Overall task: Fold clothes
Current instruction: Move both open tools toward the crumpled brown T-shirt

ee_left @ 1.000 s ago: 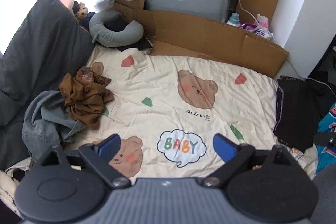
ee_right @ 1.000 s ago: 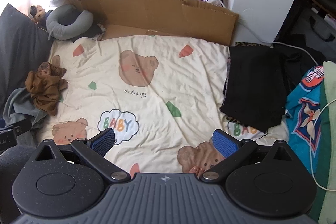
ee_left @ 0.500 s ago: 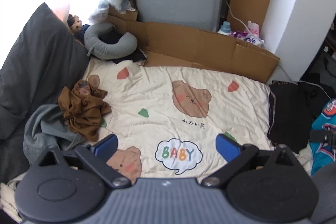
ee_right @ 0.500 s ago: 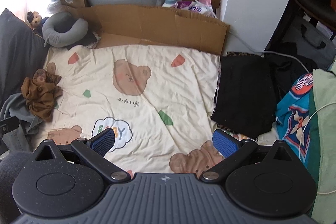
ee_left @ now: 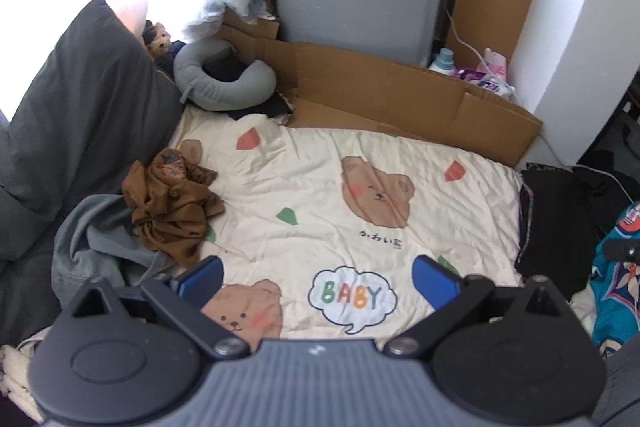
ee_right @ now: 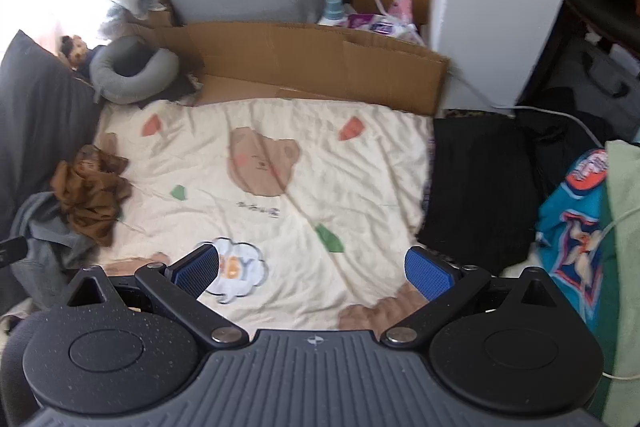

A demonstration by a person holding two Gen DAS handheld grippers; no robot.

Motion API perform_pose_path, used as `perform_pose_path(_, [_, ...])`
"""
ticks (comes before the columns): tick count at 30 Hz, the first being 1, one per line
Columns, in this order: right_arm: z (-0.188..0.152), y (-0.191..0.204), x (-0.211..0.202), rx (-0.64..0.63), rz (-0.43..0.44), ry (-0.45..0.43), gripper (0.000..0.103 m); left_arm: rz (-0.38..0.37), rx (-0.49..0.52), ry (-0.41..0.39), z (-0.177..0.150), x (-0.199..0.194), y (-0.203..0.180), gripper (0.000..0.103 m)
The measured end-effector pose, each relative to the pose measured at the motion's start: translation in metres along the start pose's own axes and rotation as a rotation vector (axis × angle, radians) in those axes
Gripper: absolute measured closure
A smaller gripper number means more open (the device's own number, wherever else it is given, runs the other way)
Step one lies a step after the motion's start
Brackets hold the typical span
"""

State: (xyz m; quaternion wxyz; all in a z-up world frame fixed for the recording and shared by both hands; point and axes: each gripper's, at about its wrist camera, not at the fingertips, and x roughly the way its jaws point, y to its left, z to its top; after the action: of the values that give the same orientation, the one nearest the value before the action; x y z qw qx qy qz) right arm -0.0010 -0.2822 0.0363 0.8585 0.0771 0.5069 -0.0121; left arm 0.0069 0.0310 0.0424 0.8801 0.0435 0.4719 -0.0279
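We had both jaws wide and empty; brown garment (ee_left: 170, 205) lay crumpled far-left, nearer left gripper (ee_left: 318, 277) than right gripper (ee_right: 314, 273).

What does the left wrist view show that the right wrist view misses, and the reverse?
Only the left wrist view shows the whole BABY cloud on the blanket and its own open left hand-held gripper. Only the right wrist view shows the green cloth at the far right and its own open right hand-held gripper. Both show the brown garment, grey garment, black cloth and neck pillow.
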Motion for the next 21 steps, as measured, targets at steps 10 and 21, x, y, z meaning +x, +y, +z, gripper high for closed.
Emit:
perform_pose_path(10, [0.018, 0.022, 0.015, -0.054, 0.030, -0.026, 0.001, 0.012, -0.036, -0.038, 0.011, 0.011, 0.029, 0.001])
perform_pose_path(21, [0.041, 0.033, 0.046, -0.095, 0.037, -0.047, 0.001, 0.007, -0.049, -0.072, 0.017, 0.040, 0.051, 0.001])
